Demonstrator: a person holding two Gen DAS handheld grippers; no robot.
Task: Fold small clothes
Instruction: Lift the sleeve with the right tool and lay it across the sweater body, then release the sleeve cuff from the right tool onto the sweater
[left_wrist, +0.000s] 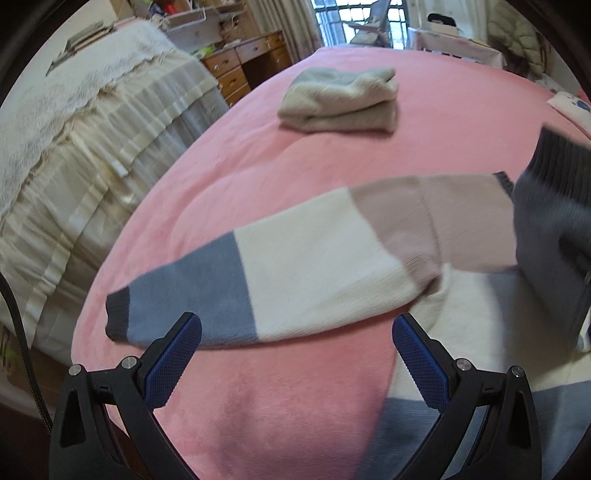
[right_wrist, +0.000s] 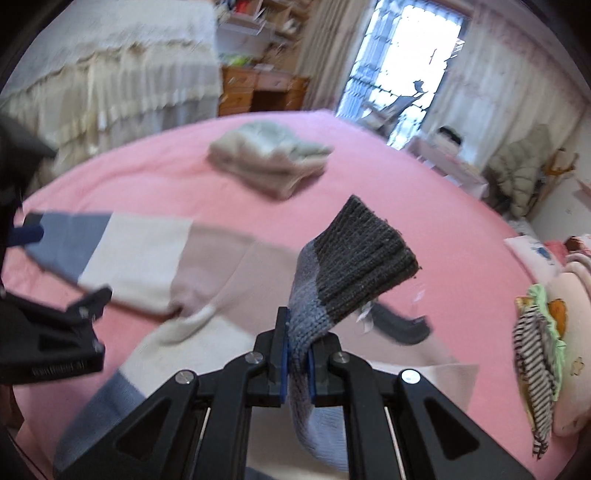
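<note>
A colour-block knit sweater lies on the pink bed (left_wrist: 258, 155). Its left sleeve (left_wrist: 295, 266), banded blue, cream and beige with a dark cuff, stretches flat across the bed; it also shows in the right wrist view (right_wrist: 140, 254). My left gripper (left_wrist: 297, 328) is open and empty, just in front of that sleeve. My right gripper (right_wrist: 297, 354) is shut on the other sleeve (right_wrist: 347, 273) near its dark ribbed cuff and holds it lifted above the sweater's body (right_wrist: 207, 343). That lifted sleeve shows at the right edge of the left wrist view (left_wrist: 550, 206).
A folded pale green-cream garment (left_wrist: 340, 101) lies further back on the bed; it also shows in the right wrist view (right_wrist: 269, 162). A second bed with a cream lace cover (left_wrist: 74, 147) stands to the left. Striped and green clothes (right_wrist: 539, 362) lie at the right.
</note>
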